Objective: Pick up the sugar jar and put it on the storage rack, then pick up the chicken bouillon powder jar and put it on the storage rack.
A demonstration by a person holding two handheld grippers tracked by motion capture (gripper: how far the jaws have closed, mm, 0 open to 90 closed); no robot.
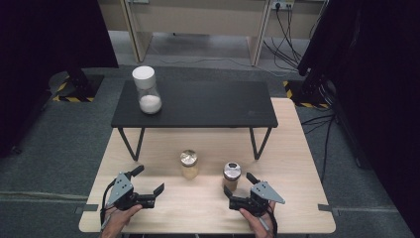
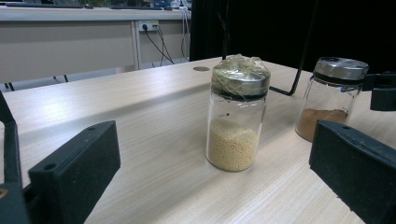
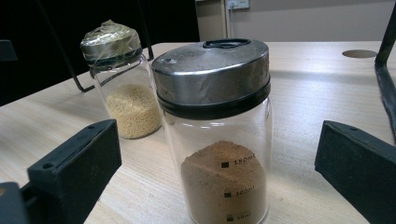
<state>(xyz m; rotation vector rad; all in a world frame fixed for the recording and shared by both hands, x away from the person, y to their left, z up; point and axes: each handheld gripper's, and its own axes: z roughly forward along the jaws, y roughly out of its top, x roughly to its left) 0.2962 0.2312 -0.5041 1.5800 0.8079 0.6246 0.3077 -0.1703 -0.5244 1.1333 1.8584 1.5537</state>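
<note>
- Glass jar of brown powder point(image 3: 219, 140): clear cylinder, dented metal lid, on the pale wood-grain table point(image 1: 163, 203), between the wide-spread jaws of the right gripper point(image 1: 237, 190), untouched.
- Glass jar of yellow grains point(image 2: 237, 114): film-wrapped metal lid, just beside it.
- Left gripper point(image 1: 148, 183): jaws wide apart, holding nothing, near the grain jar.

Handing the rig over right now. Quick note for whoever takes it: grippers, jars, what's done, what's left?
Left gripper: open, holds nothing, low over the wooden table, aimed at the yellow-grain jar.
Right gripper: open, jaws either side of the brown-powder jar, not closed on it.
Both jars stand upright on the wooden table, lids on; the yellow one's lid is wrapped in clear film.
A white-lidded jar stands on the black shelf.
Done: nothing gripped yet. Left: probably close on each jar, then move them.
</note>
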